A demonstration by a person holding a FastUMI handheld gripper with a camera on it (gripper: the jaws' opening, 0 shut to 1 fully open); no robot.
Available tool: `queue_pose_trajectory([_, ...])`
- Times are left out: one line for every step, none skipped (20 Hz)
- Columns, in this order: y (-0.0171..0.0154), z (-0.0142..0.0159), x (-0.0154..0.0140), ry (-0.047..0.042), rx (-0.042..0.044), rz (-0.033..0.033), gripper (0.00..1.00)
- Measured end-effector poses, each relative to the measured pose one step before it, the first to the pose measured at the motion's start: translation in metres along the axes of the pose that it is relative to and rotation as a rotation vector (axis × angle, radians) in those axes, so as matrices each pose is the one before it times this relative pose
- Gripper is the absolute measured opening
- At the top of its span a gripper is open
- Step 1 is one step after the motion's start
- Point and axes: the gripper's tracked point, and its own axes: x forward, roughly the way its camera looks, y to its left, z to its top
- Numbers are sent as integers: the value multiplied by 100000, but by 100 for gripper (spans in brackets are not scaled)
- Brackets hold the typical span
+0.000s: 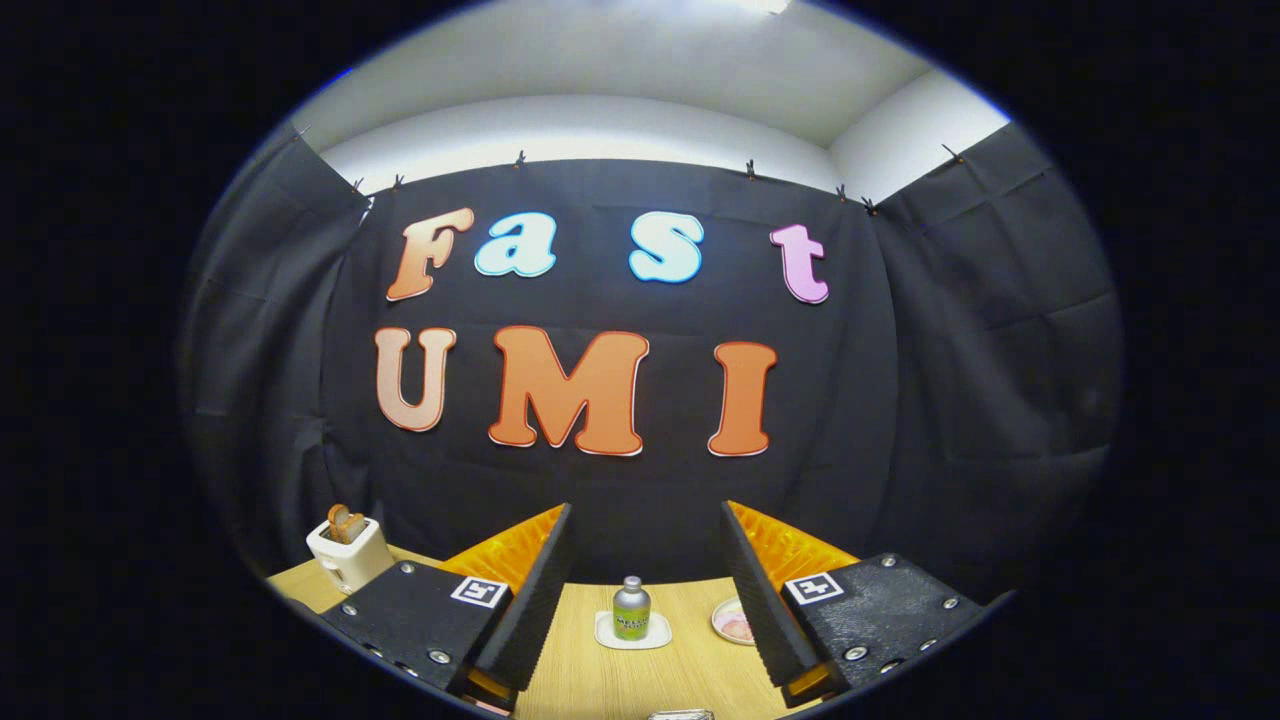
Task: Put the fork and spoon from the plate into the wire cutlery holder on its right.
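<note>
claw (645, 590) held high with its fingers spread wide and nothing between them, a small bottle (631, 607) on a coaster and a pink dish (733, 622) beyond on the worktop (620, 675), so, with fork, spoon and holder unsighted, the task looks unstarted.

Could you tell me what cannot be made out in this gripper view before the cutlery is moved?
- Small plate: partly behind the right finger; what lies on it is too small to tell.
- Bottle on its coaster: label too small to make out.
- Toaster: lower part hidden by the left finger.
- Pale object nearest the camera: cut off by the edge, unidentifiable.
- Gripper: open, holding nothing.
</note>
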Motion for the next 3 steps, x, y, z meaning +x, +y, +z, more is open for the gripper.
queue_pose_trajectory([66,321,-178,-1086,-709,365,85])
queue_pose_trajectory([48,296,-187,-1093,-354,301,87])
queue_pose_trajectory([27,267,-80,-1130,-31,130,89])
